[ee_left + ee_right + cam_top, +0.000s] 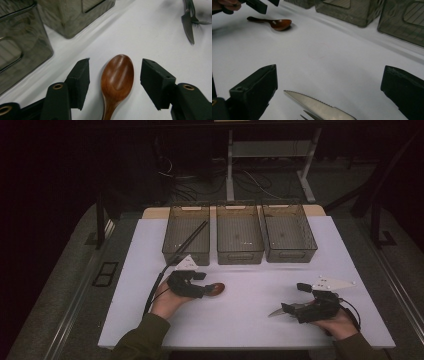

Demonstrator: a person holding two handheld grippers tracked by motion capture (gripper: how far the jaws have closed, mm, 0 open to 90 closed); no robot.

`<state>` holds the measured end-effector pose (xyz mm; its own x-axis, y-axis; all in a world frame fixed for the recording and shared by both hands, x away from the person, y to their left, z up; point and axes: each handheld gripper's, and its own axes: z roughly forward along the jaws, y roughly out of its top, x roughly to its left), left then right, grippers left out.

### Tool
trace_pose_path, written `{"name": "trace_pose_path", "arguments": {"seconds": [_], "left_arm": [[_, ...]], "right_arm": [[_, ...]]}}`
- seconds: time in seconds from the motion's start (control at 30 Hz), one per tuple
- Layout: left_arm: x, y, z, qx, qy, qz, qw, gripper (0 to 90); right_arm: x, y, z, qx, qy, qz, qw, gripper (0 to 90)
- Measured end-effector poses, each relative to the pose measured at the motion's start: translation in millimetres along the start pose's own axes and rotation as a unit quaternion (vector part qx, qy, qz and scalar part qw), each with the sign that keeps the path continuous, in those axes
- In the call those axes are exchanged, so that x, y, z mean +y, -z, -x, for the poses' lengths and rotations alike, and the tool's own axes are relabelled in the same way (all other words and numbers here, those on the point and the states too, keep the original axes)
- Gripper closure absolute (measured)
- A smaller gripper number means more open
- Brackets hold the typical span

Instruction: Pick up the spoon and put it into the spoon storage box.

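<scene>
A brown wooden spoon [216, 289] lies on the white table [240, 320], bowl up. My left gripper [202, 285] is open around it. In the left gripper view the spoon's bowl [117, 77] sits between the two pads with a gap on each side. My right gripper [295, 298] stands open near the right front of the table. A serrated steel knife [317, 106] and the tines of a fork [308, 116] lie on the table between its jaws, touching neither pad. The spoon [279, 24] shows far off in the right gripper view, under the left gripper [259, 5].
Three translucent grey bins stand in a row at the back of the table: left [186, 234], middle [239, 234], right [289, 232]. A thin dark line crosses the left bin; I cannot tell what it is. The table's front edge runs just before both hands.
</scene>
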<state>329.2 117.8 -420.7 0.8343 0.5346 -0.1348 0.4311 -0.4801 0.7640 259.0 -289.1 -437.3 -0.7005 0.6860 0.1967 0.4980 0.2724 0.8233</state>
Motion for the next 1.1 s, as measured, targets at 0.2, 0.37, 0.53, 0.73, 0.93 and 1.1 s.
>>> {"name": "trace_pose_path", "arguments": {"seconds": [0.2, 0.37, 0.53, 0.73, 0.93, 1.1], "left_arm": [[3.0, -12.6, 2.0, -0.003, -0.006, -0.006, 1.0000, 37.3], [0.7, -23.2, -1.1, -0.002, -0.006, -0.026, 0.9996, 36.8], [-1.3, -28.5, -3.3, -0.002, -0.007, -0.038, 0.9992, 36.2], [-2.5, -34.2, -1.3, 0.000, -0.011, -0.049, 0.9987, 36.2], [-3.0, -36.0, -1.3, 0.002, -0.020, -0.059, 0.9981, 36.3], [-3.7, -36.9, 0.6, -0.002, -0.018, -0.062, 0.9979, 37.8]], "right_arm": [[-0.3, -6.0, -1.3, 0.003, 0.007, -0.010, 0.9999, 1.1], [-0.2, -5.3, -1.1, 0.003, 0.008, -0.009, 0.9999, 1.1], [-0.3, -5.8, -1.1, 0.002, 0.008, -0.009, 0.9999, 1.1], [-0.3, -5.1, -1.3, 0.002, 0.006, -0.011, 0.9999, 1.1], [-0.1, -4.6, -0.9, 0.001, 0.005, -0.009, 0.9999, 1.1], [0.0, -3.7, -0.5, 0.000, 0.003, -0.007, 1.0000, 1.1]]}}
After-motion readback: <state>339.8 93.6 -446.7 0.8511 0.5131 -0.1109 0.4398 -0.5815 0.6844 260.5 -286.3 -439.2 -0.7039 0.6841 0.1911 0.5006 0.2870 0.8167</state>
